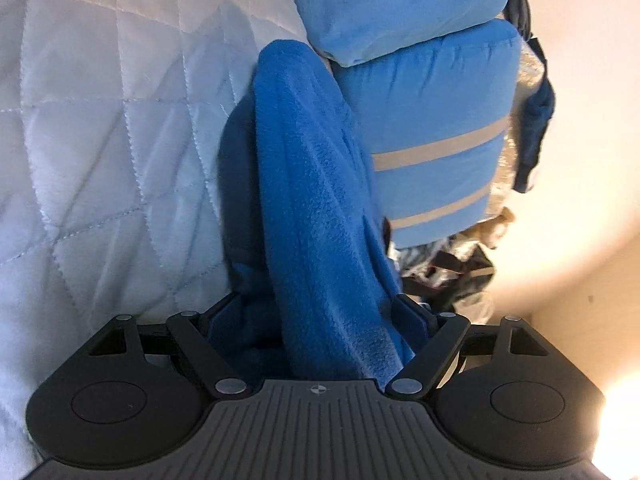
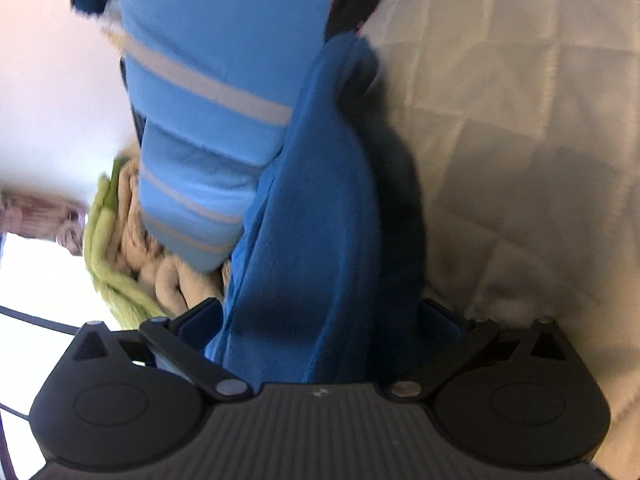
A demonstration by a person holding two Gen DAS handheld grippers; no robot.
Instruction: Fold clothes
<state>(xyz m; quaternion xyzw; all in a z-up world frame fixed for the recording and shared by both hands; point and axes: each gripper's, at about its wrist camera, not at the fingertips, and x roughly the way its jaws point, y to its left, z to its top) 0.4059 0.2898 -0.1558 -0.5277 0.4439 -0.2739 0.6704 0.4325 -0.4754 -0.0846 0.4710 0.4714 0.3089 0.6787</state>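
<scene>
A thick royal-blue fleece garment (image 1: 312,200) runs in a bunched, folded strip away from my left gripper (image 1: 318,316) over the quilted cover. The strip fills the wide gap between the jaws, whose pads press on it from both sides. In the right wrist view the same fleece (image 2: 320,200) lies bunched between the jaws of my right gripper (image 2: 320,320), which also grip it. It lies beside a stack of folded light-blue clothes with grey stripes (image 1: 432,132) (image 2: 208,80). Both grippers' fingertips are mostly buried in the fabric.
A pale quilted bed cover (image 1: 100,140) (image 2: 520,120) lies under everything. Another light-blue fold (image 1: 392,0) tops the stack, and a dark navy garment (image 1: 536,120) hangs behind it. Green cloth (image 2: 104,240) and beige cloth (image 2: 168,276) lie beside the stack.
</scene>
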